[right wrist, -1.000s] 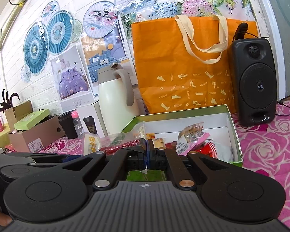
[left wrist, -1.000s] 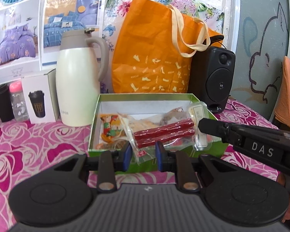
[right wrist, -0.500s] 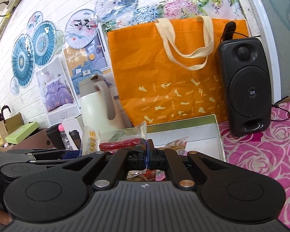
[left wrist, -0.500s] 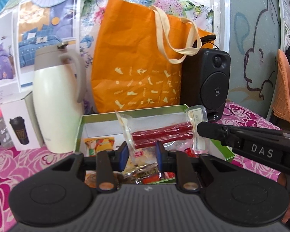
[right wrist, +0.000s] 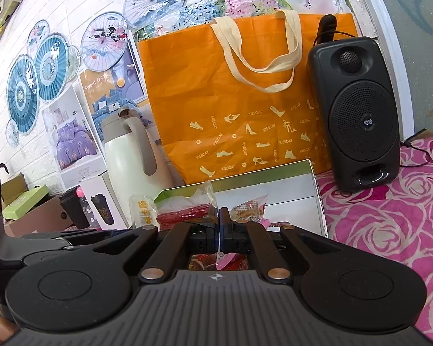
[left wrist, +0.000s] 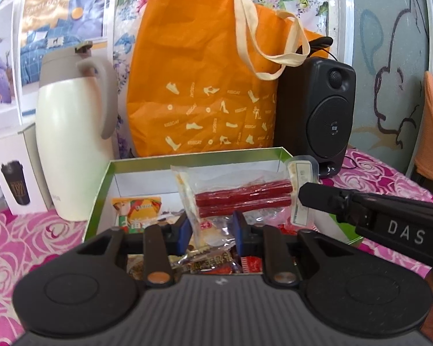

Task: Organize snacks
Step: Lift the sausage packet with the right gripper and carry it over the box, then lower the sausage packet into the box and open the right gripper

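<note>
A clear packet of red sausage sticks (left wrist: 239,196) hangs above the green-rimmed snack box (left wrist: 193,155). My left gripper (left wrist: 212,230) is shut on the packet's left lower end. My right gripper (right wrist: 218,227) is shut on its other end; its finger (left wrist: 326,199) reaches in from the right in the left wrist view. The packet also shows in the right wrist view (right wrist: 184,217). Several wrapped snacks lie in the box, among them an orange-yellow packet (left wrist: 137,209) and a pink-edged packet (right wrist: 248,213).
Behind the box (right wrist: 317,199) stand an orange tote bag (left wrist: 210,86), a black speaker (left wrist: 317,115) and a cream jug (left wrist: 69,144). A white cup carton (left wrist: 14,173) is at the left. The cloth (right wrist: 389,216) is pink with roses.
Both grippers have lifted the sausage packet up out of the box and moved forward over it; the box's contents now lie below the fingers.
</note>
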Demonstrator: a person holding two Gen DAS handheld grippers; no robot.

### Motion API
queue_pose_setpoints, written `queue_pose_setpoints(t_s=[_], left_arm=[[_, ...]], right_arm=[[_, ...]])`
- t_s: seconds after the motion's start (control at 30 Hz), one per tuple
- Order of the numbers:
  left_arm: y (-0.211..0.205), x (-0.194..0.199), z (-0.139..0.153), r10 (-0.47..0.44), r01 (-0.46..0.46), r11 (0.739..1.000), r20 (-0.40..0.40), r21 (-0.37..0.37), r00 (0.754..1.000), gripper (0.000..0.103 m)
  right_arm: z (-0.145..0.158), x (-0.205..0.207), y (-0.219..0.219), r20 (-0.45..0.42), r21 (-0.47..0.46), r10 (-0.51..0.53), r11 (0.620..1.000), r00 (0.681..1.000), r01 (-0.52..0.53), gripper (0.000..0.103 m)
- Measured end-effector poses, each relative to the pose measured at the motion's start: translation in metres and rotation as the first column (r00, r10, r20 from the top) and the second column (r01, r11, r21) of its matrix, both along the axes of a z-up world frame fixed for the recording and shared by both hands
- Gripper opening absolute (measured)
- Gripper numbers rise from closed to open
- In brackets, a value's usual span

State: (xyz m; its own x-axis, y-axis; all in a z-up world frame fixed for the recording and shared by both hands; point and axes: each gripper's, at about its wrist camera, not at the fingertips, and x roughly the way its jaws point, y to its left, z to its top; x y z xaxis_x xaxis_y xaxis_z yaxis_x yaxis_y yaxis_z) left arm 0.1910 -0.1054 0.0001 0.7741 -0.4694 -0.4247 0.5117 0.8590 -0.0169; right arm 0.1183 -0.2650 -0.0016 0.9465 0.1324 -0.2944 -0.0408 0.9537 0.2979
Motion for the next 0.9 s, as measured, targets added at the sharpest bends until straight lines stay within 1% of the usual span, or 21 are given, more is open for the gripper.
queue_pose_setpoints(t_s=[0.3, 0.5, 0.7, 0.73, 0.8, 0.83, 0.87, 0.9], left_arm=[[-0.005, 0.008, -0.007, -0.009, 0.010, 1.000, -0.006, 0.010, 1.000, 0.019], [-0.010, 0.008, -0.013, -0.009, 0.009, 1.000, 0.019, 0.025, 1.000, 0.023], [-0.011, 0.012, -0.015, -0.002, 0.002, 1.000, 0.012, 0.016, 1.000, 0.025], [-0.011, 0.012, -0.015, 0.002, -0.002, 1.000, 0.016, 0.014, 1.000, 0.026], [-0.009, 0.010, -0.014, 0.013, -0.014, 1.000, 0.023, 0.017, 1.000, 0.036], [-0.007, 0.010, -0.014, 0.023, -0.023, 1.000, 0.027, 0.017, 0.999, 0.042], [-0.005, 0.009, -0.014, 0.031, -0.031, 0.999, 0.031, 0.016, 0.999, 0.045], [-0.002, 0.009, -0.014, 0.041, -0.041, 0.999, 0.034, 0.017, 0.999, 0.046]], right_arm=[[-0.010, 0.005, -0.008, -0.020, 0.032, -0.019, 0.999, 1.000, 0.019, 0.004], [-0.016, 0.008, -0.013, -0.031, 0.051, -0.033, 0.998, 0.999, 0.035, 0.004], [-0.018, 0.010, -0.014, -0.039, 0.060, -0.038, 0.997, 0.999, 0.040, 0.004], [-0.018, 0.010, -0.014, -0.037, 0.063, -0.040, 0.997, 0.999, 0.042, 0.004], [-0.018, 0.010, -0.015, -0.032, 0.065, -0.044, 0.997, 0.999, 0.046, 0.004], [-0.018, 0.010, -0.015, -0.029, 0.066, -0.046, 0.997, 0.999, 0.048, 0.006], [-0.018, 0.009, -0.015, -0.026, 0.068, -0.048, 0.996, 0.999, 0.050, 0.017], [-0.018, 0.008, -0.016, -0.019, 0.077, -0.056, 0.995, 0.998, 0.057, 0.022]])
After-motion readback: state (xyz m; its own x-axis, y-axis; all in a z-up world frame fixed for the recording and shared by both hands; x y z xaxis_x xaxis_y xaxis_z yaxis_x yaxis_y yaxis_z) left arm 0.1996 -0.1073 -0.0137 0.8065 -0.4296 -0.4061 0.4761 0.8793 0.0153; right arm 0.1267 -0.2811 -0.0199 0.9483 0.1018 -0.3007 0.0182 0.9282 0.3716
